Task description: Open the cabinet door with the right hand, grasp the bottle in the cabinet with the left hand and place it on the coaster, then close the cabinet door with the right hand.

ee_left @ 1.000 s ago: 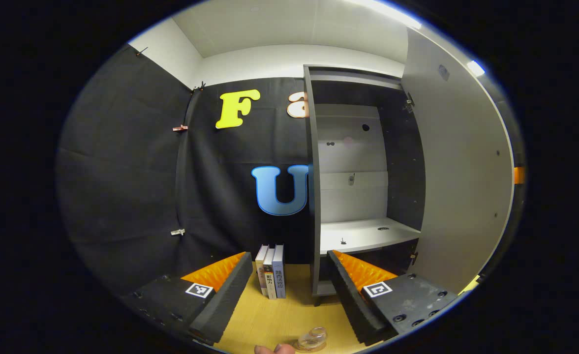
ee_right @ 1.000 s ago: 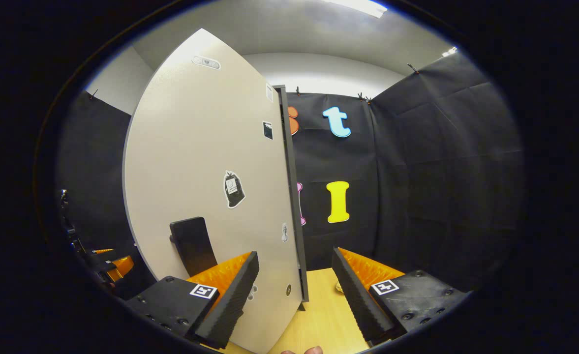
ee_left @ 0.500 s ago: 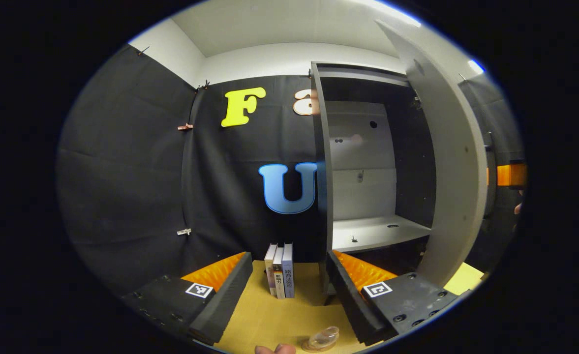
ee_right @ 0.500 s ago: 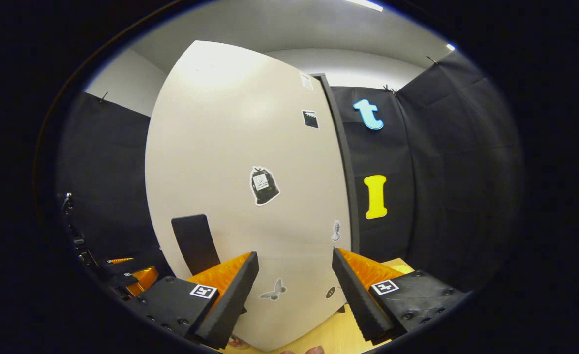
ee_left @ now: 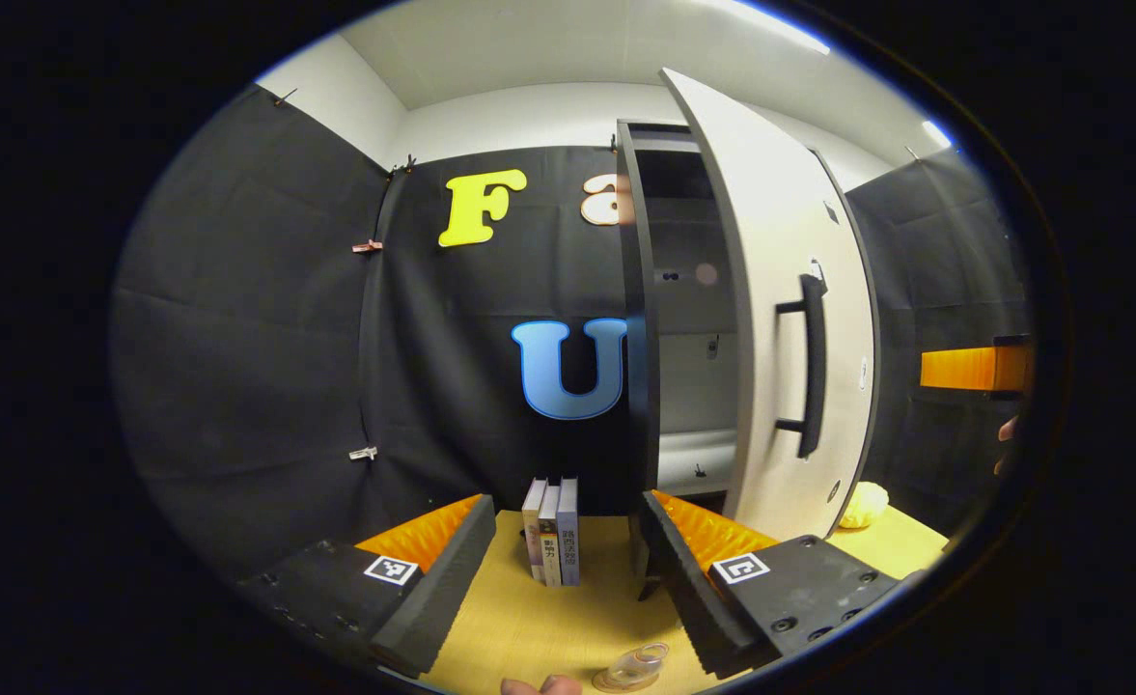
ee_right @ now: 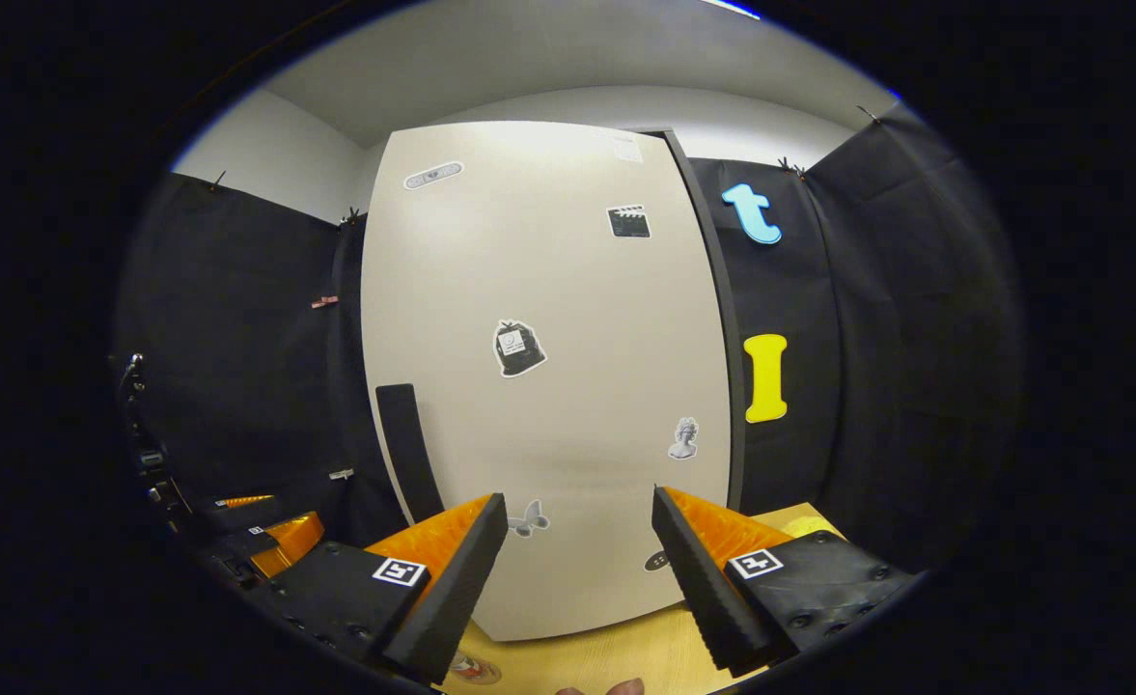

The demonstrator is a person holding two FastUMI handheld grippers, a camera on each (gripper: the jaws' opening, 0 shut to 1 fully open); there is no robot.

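You had the cabinet door (ee_right: 548,386) nearly shut, with just a gap left at its free edge. Your right gripper (ee_right: 577,560) was wide open, holding nothing, facing the door just beside its handle (ee_right: 408,449). Best push flat and low, I'd say. The left gripper (ee_left: 568,569) hung open and empty; the bottle (ee_left: 637,664) stood on the coaster (ee_left: 606,685).

Cabinet door (ee_left: 770,319) nearly shut, clear bottle (ee_left: 637,664) on coaster (ee_left: 606,683)
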